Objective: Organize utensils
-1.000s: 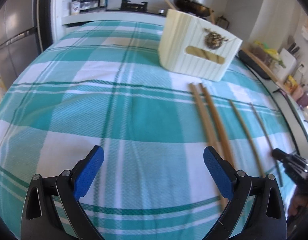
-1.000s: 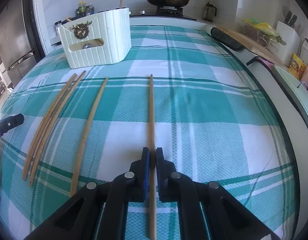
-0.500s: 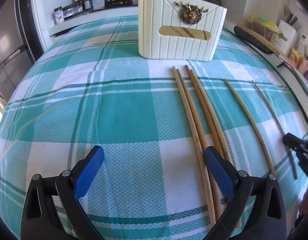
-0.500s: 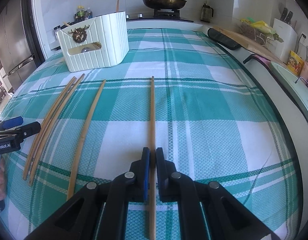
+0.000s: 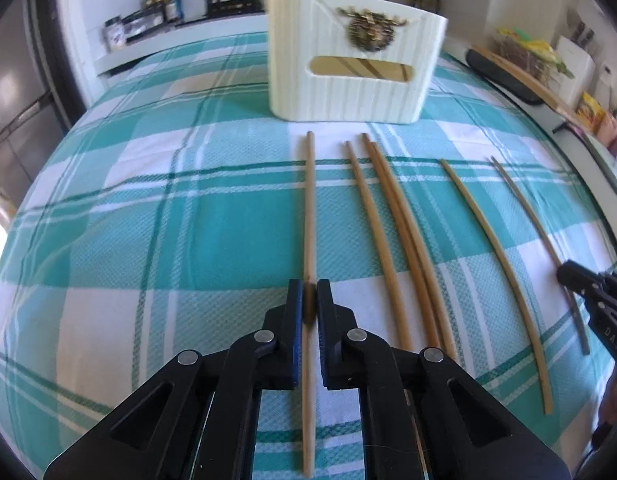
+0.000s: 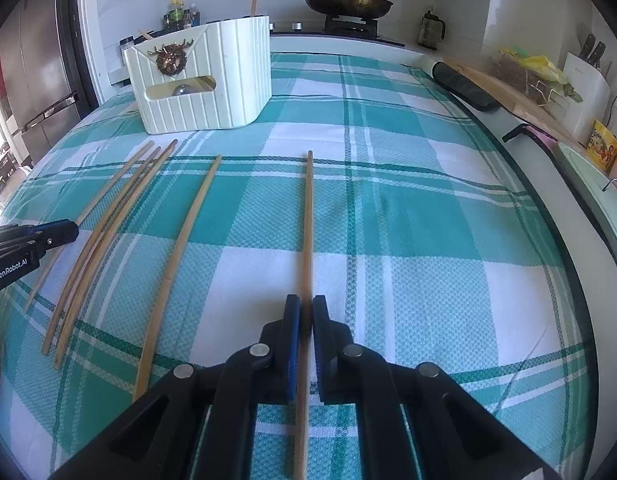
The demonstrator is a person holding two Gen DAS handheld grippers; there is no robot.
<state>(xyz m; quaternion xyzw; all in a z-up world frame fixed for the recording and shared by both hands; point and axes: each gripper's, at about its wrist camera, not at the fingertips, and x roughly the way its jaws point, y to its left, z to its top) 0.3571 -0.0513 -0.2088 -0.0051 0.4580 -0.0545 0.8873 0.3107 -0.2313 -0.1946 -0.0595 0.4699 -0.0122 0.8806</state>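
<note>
Both hands are working low over the checked cloth (image 6: 408, 216) on the counter, each gripper angled steeply down toward it. The left gripper (image 5: 307, 304) has just been closing its jaws, and they are now pinching the leftmost chopstick (image 5: 309, 208) near its close end. The right gripper (image 6: 305, 320) is clamping the rightmost chopstick (image 6: 307, 232) the same way. Each stick is running straight ahead of its jaws, long axis pointing at the cream holder (image 5: 352, 60) standing beyond the far tips. Three loose chopsticks (image 6: 108, 232) are lying between the two held ones, side by side. The holder is sitting closer to the left hand's line, so I'd judge that stick has the shorter trip
</note>
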